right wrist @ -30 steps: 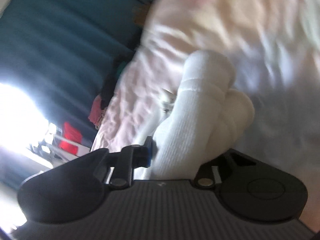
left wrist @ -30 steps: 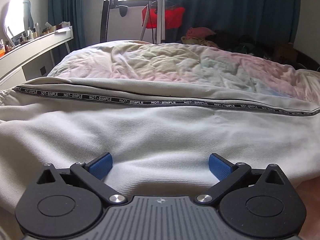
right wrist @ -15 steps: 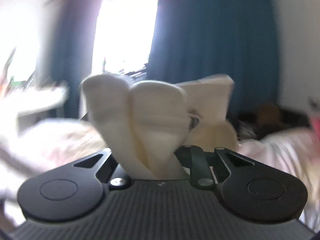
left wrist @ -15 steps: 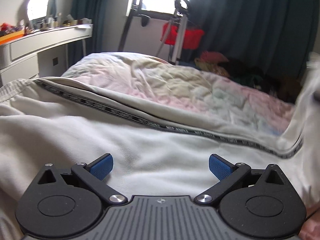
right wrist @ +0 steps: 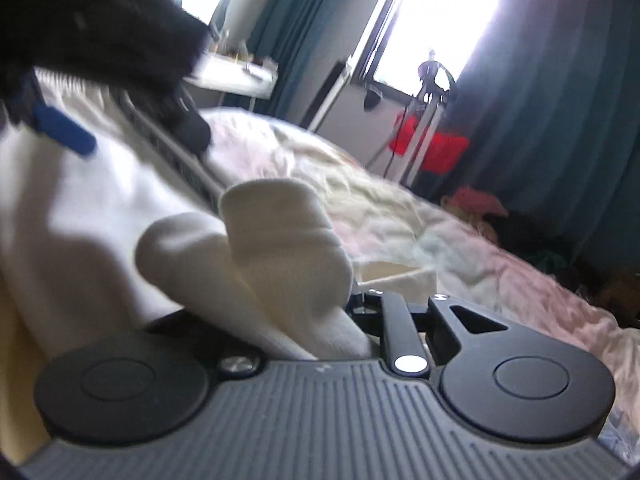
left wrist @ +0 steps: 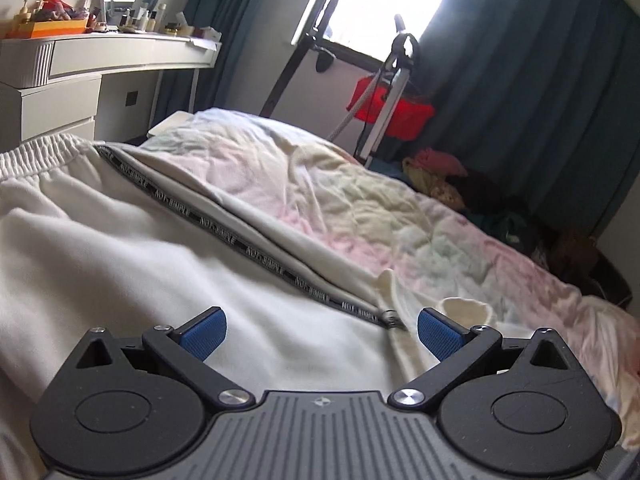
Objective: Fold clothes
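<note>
Two grippers work over cream trousers spread on the bed; the left gripper hovers above the cloth with fingers spread wide, empty; the right gripper is clamped on a bunched ribbed cuff (the lettered side stripe runs nearby).

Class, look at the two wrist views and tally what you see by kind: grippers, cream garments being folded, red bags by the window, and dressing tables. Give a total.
Grippers: 2, left gripper and right gripper
Cream trousers: 1
Red bag: 1
White dressing table: 1
Total: 5
</note>
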`<state>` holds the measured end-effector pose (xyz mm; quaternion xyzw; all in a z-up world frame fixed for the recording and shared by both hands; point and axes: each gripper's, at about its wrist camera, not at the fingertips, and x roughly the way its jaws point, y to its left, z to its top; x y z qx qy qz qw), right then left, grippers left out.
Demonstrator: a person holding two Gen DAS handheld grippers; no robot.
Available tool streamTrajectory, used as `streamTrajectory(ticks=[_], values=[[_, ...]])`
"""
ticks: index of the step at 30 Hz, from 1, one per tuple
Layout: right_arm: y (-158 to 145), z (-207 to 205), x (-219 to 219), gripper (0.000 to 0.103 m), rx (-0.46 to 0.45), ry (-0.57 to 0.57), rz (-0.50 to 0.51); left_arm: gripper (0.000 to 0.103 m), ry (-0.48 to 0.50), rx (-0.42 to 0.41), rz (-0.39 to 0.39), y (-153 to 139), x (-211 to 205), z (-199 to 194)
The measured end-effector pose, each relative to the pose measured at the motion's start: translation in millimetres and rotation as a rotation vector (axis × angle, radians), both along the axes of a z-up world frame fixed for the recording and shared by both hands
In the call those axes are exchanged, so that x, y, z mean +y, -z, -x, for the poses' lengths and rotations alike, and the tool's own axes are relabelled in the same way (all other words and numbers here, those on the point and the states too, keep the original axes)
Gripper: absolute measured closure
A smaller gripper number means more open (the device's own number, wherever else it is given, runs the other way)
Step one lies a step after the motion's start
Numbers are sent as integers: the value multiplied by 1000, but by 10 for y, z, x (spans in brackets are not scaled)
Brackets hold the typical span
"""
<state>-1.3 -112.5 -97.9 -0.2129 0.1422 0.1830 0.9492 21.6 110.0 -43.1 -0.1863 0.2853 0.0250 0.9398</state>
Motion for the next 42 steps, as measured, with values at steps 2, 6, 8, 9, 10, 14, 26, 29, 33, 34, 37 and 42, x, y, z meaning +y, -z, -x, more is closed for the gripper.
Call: streamTrajectory(ticks=[2, 6, 8, 9, 10, 14, 26, 29, 33, 34, 37, 42], values=[[50, -21, 107, 85, 39, -55, 20, 0, -4, -11, 6, -14, 29, -27], [217, -56, 248, 82, 65, -80, 73, 0, -4, -17, 22, -20, 94, -55], [135, -105, 204, 75, 106, -87, 44, 0, 6, -27, 27, -41, 109, -39], [81, -140, 176, 67, 137, -92, 25, 1, 13, -33, 29, -55, 112, -26], [17, -220, 125, 63, 182, -97, -9, 1, 20, -39, 30, -69, 115, -13], [-256, -41, -124, 35, 307, -162, -154, 2, 48, -63, 36, -127, 126, 40], [-851, 80, -861, 25, 290, -124, -491, 17, 180, -64, 175, -120, 49, 157], [-826, -359, -947, 30, 336, -3, -517, 23, 221, -45, 180, -45, -61, 145], [-690, -946, -938, 42, 442, 110, -524, 34, 274, -29, 162, 76, -207, 117], [-643, -1060, -901, 44, 454, 126, -505, 38, 283, -23, 165, 108, -231, 105], [-506, -1299, -726, 53, 467, 181, -407, 40, 273, -17, 237, 186, -164, 45], [-321, -1547, -411, 82, 515, 208, -245, 47, 287, 4, 237, 252, -174, -64]])
